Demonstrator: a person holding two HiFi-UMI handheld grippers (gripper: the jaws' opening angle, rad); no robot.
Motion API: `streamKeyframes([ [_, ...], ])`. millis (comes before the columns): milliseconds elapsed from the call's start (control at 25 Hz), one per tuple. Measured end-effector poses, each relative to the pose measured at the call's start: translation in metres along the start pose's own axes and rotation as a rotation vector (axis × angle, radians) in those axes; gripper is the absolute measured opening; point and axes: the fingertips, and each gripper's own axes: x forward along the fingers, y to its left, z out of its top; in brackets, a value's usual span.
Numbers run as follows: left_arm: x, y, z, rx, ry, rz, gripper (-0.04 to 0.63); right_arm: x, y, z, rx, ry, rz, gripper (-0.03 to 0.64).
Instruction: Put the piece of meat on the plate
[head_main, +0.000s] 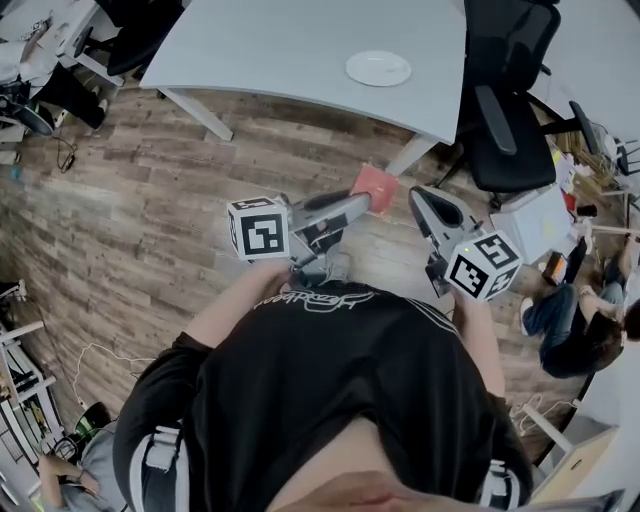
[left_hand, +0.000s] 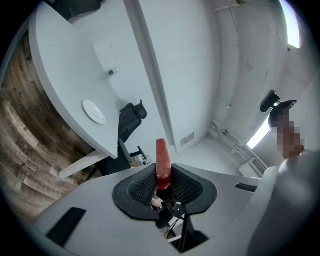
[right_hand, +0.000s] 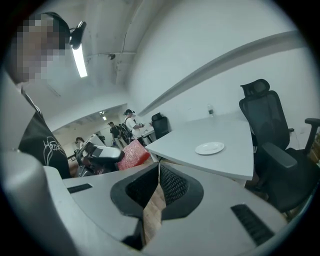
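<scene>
A flat red piece of meat (head_main: 372, 183) sticks out from the jaws of my left gripper (head_main: 365, 203), which is shut on it. In the left gripper view the meat (left_hand: 162, 162) stands upright between the pads of that gripper (left_hand: 161, 182). A white plate (head_main: 378, 68) lies on the grey table (head_main: 300, 50) ahead, well beyond both grippers. My right gripper (head_main: 418, 195) is held beside the left one, over the wooden floor. Its jaws (right_hand: 159, 170) meet at the tips with nothing in them. The right gripper view also shows the plate (right_hand: 209, 148) and the meat (right_hand: 132, 155).
A black office chair (head_main: 505, 110) stands at the table's right end, with a white box (head_main: 540, 220) below it. A person (head_main: 570, 320) sits on the floor at the right. The table's white legs (head_main: 200, 115) reach down to the wooden floor in front of me.
</scene>
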Motion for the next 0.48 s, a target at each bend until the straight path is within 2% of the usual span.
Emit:
streamKeyframes([
  [360,0.011,0.030,0.046,-0.001,-0.002,-0.005,0.089,0.036,-0.023,0.029,-0.032,-0.043,-0.006,0.009],
  [480,0.018,0.038,0.055,0.001,-0.003,-0.002,0.089,0.044,-0.028,0.033,-0.054,-0.051,0.017,0.009],
])
